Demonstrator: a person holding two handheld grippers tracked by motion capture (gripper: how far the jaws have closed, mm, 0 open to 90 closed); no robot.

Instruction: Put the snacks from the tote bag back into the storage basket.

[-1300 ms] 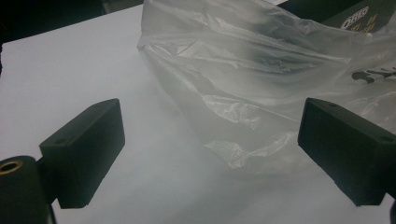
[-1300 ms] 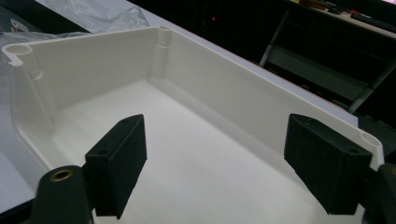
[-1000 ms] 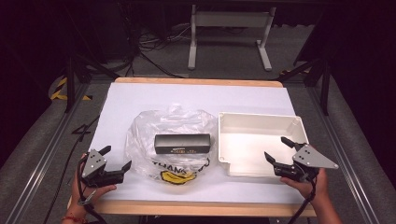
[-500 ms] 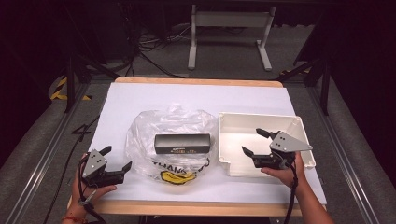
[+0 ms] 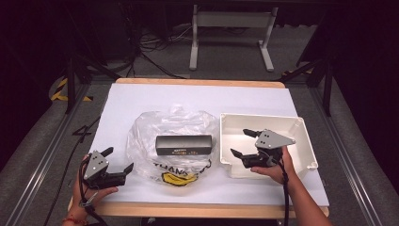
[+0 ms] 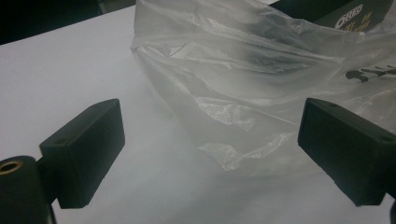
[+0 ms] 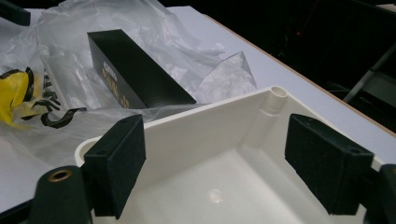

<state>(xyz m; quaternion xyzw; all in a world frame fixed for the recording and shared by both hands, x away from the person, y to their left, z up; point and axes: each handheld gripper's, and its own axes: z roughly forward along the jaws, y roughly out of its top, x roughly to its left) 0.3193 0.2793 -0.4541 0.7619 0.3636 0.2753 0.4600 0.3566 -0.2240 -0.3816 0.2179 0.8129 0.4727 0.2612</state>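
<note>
White paper covers the counter (image 5: 141,99) in the high view, and the landmark here is the black box (image 5: 184,144), which lies on its side on a crumpled clear plastic bag (image 5: 174,123) near the counter's middle. Just to the right of the black box, almost touching the bag, sits an open white plastic tray (image 5: 301,136). Your right gripper (image 5: 242,144) hangs over the tray's near left part, pointing toward the black box, its jaws spread with nothing between them; they have just been opening. Your left gripper (image 5: 118,159) rests low on the counter to the left of the black box, just beside the bag's near left edge, jaws spread and empty.

In the left gripper view, the two black jaws of the left gripper (image 6: 210,154) stand wide apart above the white paper. The wrinkled edge of the plastic bag (image 6: 243,93) lies ahead and between them, not touched by either. A corner of the black box (image 6: 355,11) shows at the top right, beyond the bag.

In the right gripper view, the right gripper (image 7: 215,163) holds its jaws apart over the inside of the tray (image 7: 205,126). Beyond the tray's wall lies the black box (image 7: 140,70) on the plastic bag (image 7: 187,42), with yellow and black print on the bag to its left.
</note>
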